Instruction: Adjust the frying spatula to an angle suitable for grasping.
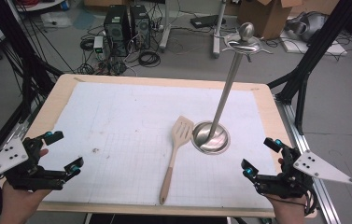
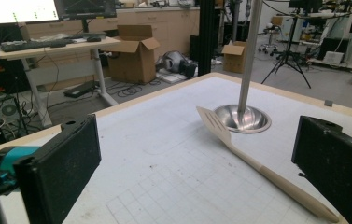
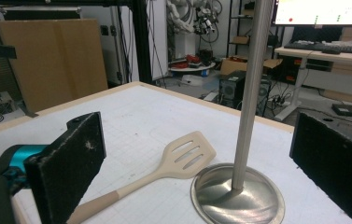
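A beige slotted spatula lies flat on the white gridded mat, head toward the far side and resting against the round base of a steel utensil stand. The stand's pole rises to a hooked top with a knob. The spatula and the stand also show in the left gripper view, the spatula and the stand in the right one. My left gripper hovers open at the near left corner. My right gripper is open at the near right, beside the stand's base. Both hold nothing.
The wooden table edge frames the mat. Black frame posts stand at the right and left sides. Computers and cables sit on the floor beyond the far edge, along with cardboard boxes.
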Motion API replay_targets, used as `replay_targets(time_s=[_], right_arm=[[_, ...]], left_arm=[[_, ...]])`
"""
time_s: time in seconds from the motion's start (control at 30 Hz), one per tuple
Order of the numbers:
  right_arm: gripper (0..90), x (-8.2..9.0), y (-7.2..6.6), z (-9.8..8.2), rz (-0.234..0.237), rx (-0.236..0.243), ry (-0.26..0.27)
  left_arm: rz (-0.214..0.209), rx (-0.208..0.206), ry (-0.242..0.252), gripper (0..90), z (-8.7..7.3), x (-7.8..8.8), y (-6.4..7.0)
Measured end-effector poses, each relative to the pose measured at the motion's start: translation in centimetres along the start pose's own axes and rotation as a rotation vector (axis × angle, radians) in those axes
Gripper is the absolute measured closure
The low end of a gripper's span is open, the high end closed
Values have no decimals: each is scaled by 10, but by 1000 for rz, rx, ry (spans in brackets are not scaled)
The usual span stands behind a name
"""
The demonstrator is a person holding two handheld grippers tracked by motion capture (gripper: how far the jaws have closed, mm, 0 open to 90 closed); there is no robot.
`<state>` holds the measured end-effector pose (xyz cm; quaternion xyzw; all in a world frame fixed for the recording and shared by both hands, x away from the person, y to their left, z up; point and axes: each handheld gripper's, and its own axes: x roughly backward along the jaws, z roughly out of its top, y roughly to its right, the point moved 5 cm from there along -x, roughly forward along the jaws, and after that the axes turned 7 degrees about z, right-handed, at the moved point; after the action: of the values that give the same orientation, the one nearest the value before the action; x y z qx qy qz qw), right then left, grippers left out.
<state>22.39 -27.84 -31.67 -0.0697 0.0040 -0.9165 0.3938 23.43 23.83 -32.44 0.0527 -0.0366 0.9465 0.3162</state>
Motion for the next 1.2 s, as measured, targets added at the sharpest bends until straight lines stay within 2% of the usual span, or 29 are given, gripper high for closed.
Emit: replay_targets(time_s=[0.47,0.7,0.9,1.07,1.2], right_arm=[[23,-7,4,-7,0,2,-15],[23,-12,10,-13,-20,-11,-17],[23,-19,5,-11,-16,-4,-8],[24,-37,-7,-15,42,-3,-32],[43,-48,-12,-19,66,8,-44]], left_arm=[[22,8,8,17,-3,-2,-6],[33,21,-19,17,-13,-9,-12],[31,20,-7,17,-12,-7,-11],[35,22,13,17,-8,-2,-11],[43,26,19,17,-8,1,-13]])
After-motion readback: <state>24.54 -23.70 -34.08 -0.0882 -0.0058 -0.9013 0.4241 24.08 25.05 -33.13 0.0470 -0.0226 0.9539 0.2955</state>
